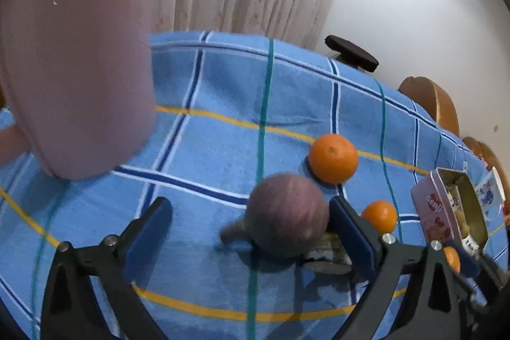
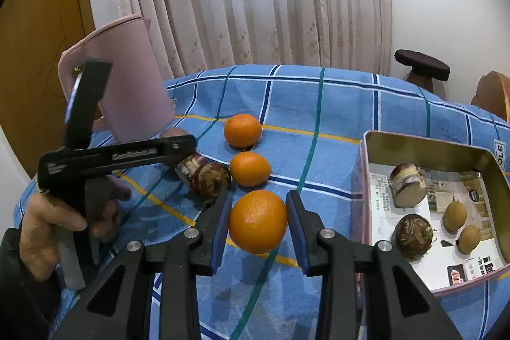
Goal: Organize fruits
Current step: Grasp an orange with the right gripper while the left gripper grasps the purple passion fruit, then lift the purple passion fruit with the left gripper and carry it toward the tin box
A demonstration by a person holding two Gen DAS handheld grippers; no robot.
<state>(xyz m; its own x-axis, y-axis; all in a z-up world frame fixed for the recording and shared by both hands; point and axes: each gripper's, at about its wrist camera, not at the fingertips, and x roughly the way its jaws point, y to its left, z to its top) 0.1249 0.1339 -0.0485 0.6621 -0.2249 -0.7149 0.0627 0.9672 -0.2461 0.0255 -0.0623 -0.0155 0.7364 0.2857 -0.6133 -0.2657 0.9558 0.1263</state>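
My right claw [image 2: 257, 223] is clamped on an orange [image 2: 257, 221] at lower centre – both blue pads touch its sides. Two more oranges [image 2: 243, 130] sit on the blue checked cloth [image 2: 318, 104] above it. The tin [image 2: 427, 145] at right holds small brown fruits. My left claw [image 1: 251, 227] stands open around a purple round fruit [image 1: 287, 214], pads apart from it.

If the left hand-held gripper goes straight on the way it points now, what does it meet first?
Most likely the purple round fruit: it lies between the open fingers of the left hand-held gripper, close to the right finger. Beyond it only blue checked cloth shows. The fruit is blurred, so depth is uncertain.
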